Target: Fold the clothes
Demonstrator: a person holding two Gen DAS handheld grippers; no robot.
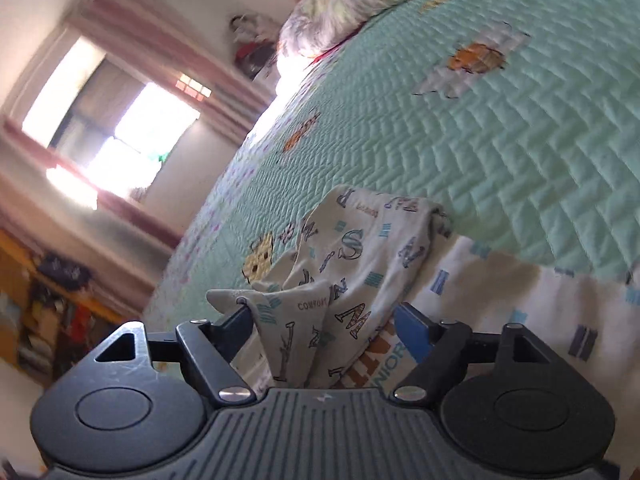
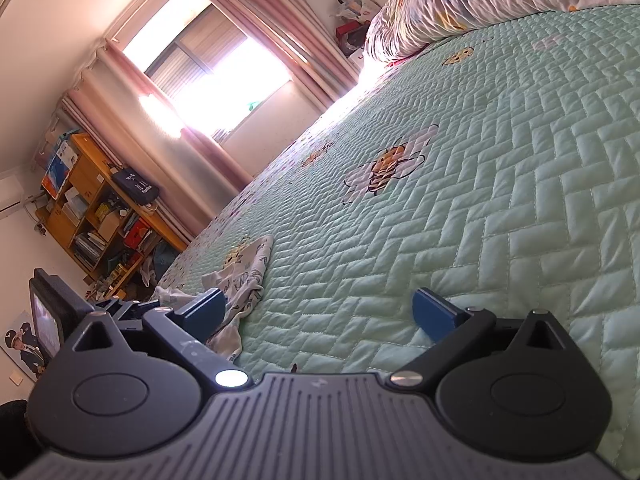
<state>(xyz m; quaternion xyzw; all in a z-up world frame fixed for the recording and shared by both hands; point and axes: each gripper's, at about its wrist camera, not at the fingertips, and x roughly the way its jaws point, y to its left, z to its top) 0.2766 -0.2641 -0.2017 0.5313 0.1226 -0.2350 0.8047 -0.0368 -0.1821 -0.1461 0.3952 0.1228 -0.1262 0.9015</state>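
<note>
Left hand-held gripper [image 1: 320, 320] spread wide, letter-print garment [image 1: 352, 264] bunched between its fingers on the bed [image 1: 480, 152], not pinched. Right hand-held gripper [image 2: 320, 312] spread, empty. Best to flatten the heap, then pinch a hem.

Quilt [image 2: 500, 200] ahead lies open — bunched garment [image 1: 352, 264] blocks left tongs [image 1: 324, 320].

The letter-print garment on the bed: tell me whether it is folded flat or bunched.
Bunched. The letter-print garment stands in a crumpled heap on the green quilt, draped between the left gripper's open fingers, not laid flat.
</note>
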